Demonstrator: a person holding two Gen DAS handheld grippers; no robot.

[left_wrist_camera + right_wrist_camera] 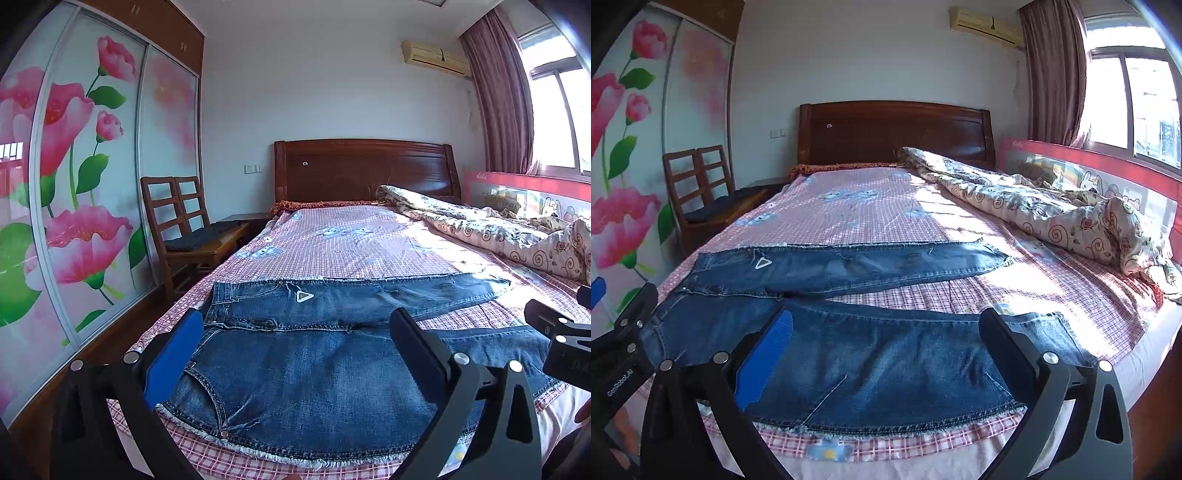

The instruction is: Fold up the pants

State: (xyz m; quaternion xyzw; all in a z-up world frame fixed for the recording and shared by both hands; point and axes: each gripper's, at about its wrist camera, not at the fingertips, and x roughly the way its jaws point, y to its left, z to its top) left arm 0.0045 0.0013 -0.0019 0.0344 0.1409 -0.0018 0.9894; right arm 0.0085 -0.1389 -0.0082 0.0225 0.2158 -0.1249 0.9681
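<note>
Jeans (pixel 314 380) are spread flat across the foot of the bed (pixel 332 240), legs side by side. Left gripper (pixel 295 350) and right gripper (pixel 886 350) both hover just above the near leg, jaws wide apart, holding nothing.

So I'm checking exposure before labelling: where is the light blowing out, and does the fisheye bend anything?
Left wrist view: window overexposed, sun patch on the bed sheet, wardrobe lines bowed. Right wrist view: window blown out, glare across the sheet; the jeans stay evenly lit and sharp.
</note>
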